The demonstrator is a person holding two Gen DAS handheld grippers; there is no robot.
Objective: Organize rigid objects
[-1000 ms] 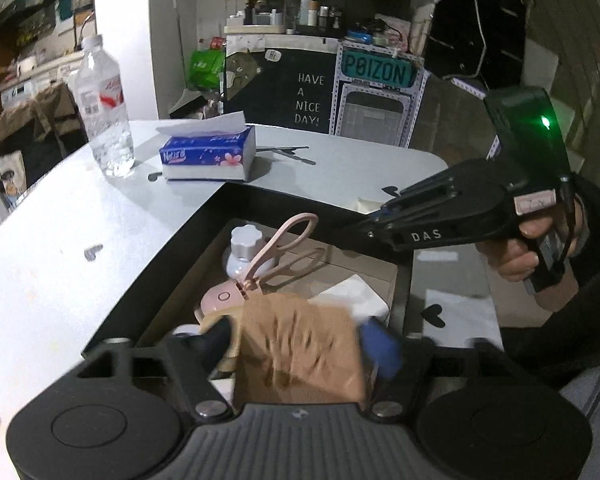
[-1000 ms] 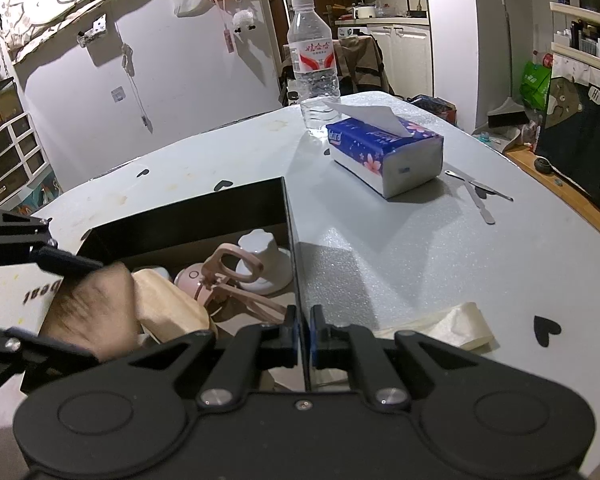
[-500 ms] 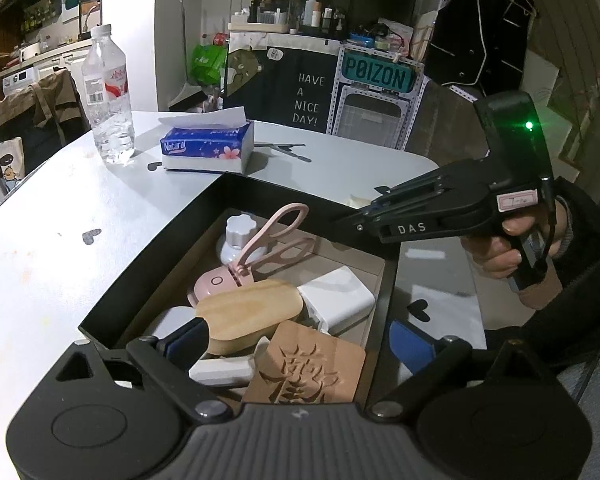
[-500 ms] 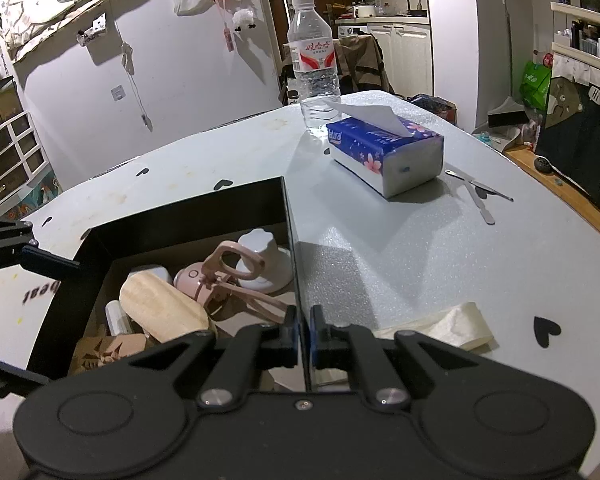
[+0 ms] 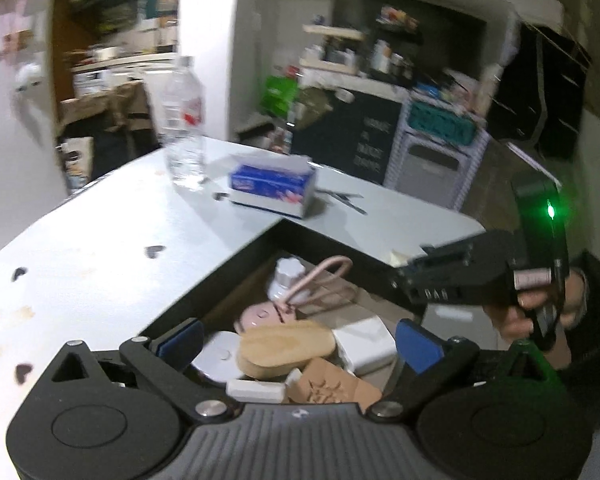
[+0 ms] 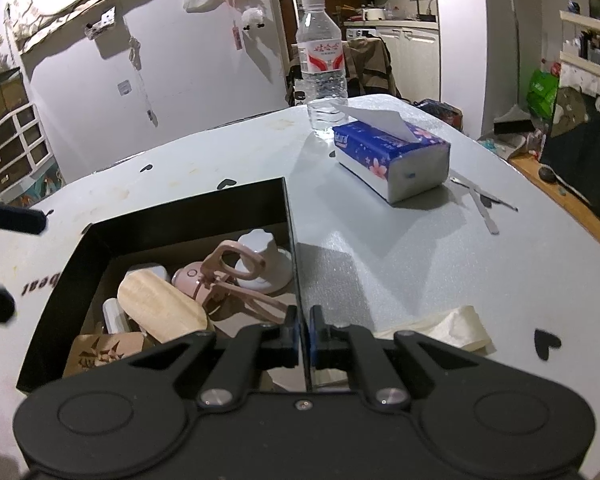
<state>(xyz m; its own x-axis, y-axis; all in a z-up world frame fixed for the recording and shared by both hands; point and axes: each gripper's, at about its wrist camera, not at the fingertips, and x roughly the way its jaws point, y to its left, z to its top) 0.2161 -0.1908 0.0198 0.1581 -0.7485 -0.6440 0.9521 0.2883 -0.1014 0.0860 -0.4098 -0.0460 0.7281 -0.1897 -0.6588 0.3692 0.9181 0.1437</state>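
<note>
Black walls of the box [image 6: 188, 216] ring a jumble of small things: a wooden block [image 6: 160, 306] lying across the middle, pink scissors [image 6: 236, 276] against a white knob [image 6: 262, 258], and a carved brown tile [image 6: 104, 350] in the near corner. Over that near end the left gripper [image 5: 300, 344] hangs with its blue-padded fingers spread wide and nothing between them, while the right gripper [image 6: 304, 334] has its fingers pressed onto the box's right wall. Beyond on the white table [image 6: 440, 248] sit a tissue pack [image 6: 392, 156], a water bottle [image 6: 324, 68], and a crumpled tissue [image 6: 448, 328] just beside the right gripper.
</note>
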